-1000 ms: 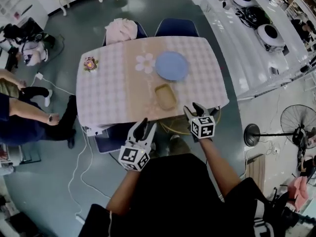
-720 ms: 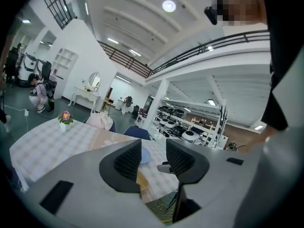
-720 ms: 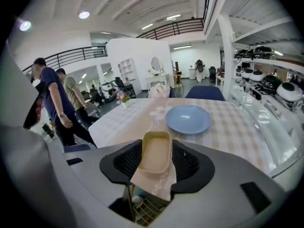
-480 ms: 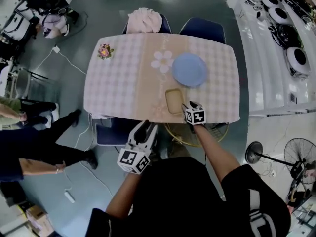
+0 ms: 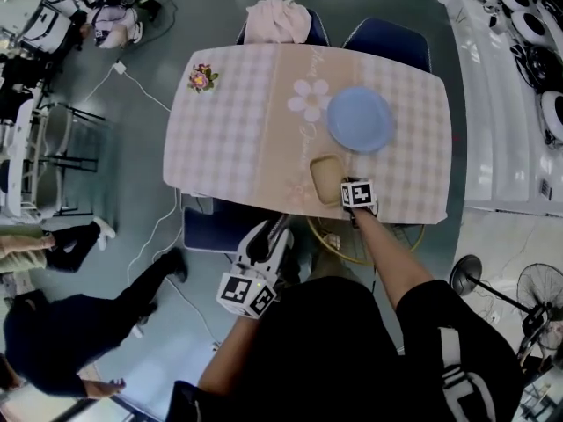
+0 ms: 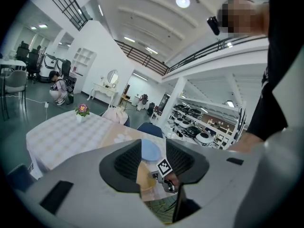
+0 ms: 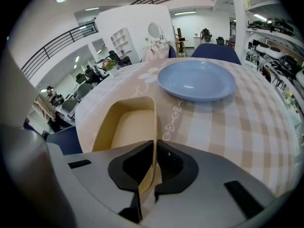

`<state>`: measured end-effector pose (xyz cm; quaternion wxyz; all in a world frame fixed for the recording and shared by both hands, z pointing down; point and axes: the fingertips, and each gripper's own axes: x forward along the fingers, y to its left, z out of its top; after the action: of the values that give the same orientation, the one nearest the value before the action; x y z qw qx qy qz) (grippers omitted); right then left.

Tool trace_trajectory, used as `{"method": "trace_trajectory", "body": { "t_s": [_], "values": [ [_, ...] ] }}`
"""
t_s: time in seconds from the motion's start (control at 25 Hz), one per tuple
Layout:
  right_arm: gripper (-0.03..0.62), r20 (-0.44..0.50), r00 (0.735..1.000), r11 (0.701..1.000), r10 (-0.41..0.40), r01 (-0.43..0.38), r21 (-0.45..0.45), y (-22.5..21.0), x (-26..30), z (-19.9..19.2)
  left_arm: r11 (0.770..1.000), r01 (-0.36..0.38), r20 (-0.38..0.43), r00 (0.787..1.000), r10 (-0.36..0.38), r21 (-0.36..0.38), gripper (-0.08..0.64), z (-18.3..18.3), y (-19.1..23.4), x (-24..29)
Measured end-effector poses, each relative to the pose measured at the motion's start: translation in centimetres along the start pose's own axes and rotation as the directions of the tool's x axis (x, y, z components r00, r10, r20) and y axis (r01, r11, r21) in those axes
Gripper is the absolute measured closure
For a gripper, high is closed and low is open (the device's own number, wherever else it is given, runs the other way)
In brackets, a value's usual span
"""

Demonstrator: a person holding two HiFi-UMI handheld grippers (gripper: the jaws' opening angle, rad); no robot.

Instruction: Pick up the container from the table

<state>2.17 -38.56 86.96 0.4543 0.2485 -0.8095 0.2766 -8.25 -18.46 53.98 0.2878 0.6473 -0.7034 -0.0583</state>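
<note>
Nearest to me, my left gripper [image 5: 274,229] hangs off the near edge of the desk [image 5: 230,139], left of my right arm. Its fingers stand well apart with nothing between them, and it points towards the desk, only a little below level.

A little farther, my right gripper [image 7: 155,145] is down at the near edge of the desk and tilted steeply downward. Its fingers are closing and are almost together on the right wall of the container [image 7: 124,125], at that wall's near end. One finger is inside the container and the other is outside, over the checked cloth; the thin wall runs straight up through the narrow gap between them, and both pads look to be against it.

The container, a shallow tan tray with rounded corners and nothing in it, sits on the desk close to the near edge and right of the middle, on the beige strip that runs from near to far.

Just beyond it, to the far right and apart from it, lies a round blue plate [image 5: 360,119], also bare. A small flower pot [image 5: 201,78] stands at the far left corner of the desk. Behind the far edge are two blue chairs [image 5: 388,39], and a pink cloth [image 5: 275,18] is draped over the left one
</note>
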Motion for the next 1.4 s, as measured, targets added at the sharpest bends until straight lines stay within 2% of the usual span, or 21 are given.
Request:
{"method": "trace_trajectory", "body": {
  "t_s": [0.2,0.36,0.52,0.6,0.8,1.12,1.28,1.4],
  "values": [
    [0.578,0.034,0.999,0.999,-0.02,0.021,-0.026,0.4,-1.2,1.1,1.0,0.015,0.006,1.0,-0.016,0.018,0.416,1.4,0.2,0.4],
    [0.578,0.132,0.991,1.0,-0.026,0.028,-0.014,1.4,-4.3,3.5,0.997,0.056,0.02,0.998,-0.057,0.053,0.417,3.4,0.5,0.6],
    [0.578,0.251,0.967,0.999,-0.034,0.035,0.0,2.9,-8.5,6.4,0.989,0.106,0.049,0.993,-0.112,0.1,0.416,5.5,0.9,0.7],
    [0.578,0.327,0.945,0.999,-0.034,0.031,0.013,4.2,-11.4,8.2,0.984,0.133,0.063,0.988,-0.141,0.115,0.417,6.5,1.0,0.5],
    [0.578,0.503,0.864,1.0,-0.029,0.018,0.025,8.5,-20.1,12.6,0.966,0.195,0.109,0.971,-0.215,0.167,0.416,9.3,1.1,-0.6],
    [0.578,0.685,0.727,0.997,-0.056,0.079,-0.002,15.7,-29.9,15.2,0.942,0.267,0.185,0.934,-0.304,0.202,0.416,13.3,2.2,-3.1],
    [0.58,0.73,0.68,0.995,-0.073,0.103,0.004,18.0,-32.3,14.9,0.927,0.304,0.196,0.917,-0.347,0.218,0.417,13.8,3.0,-3.7],
    [0.58,0.741,0.662,0.99,-0.115,0.137,0.032,18.4,-33.2,14.2,0.919,0.329,0.19,0.909,-0.37,0.218,0.417,13.8,3.4,-3.7]
  ]
}}
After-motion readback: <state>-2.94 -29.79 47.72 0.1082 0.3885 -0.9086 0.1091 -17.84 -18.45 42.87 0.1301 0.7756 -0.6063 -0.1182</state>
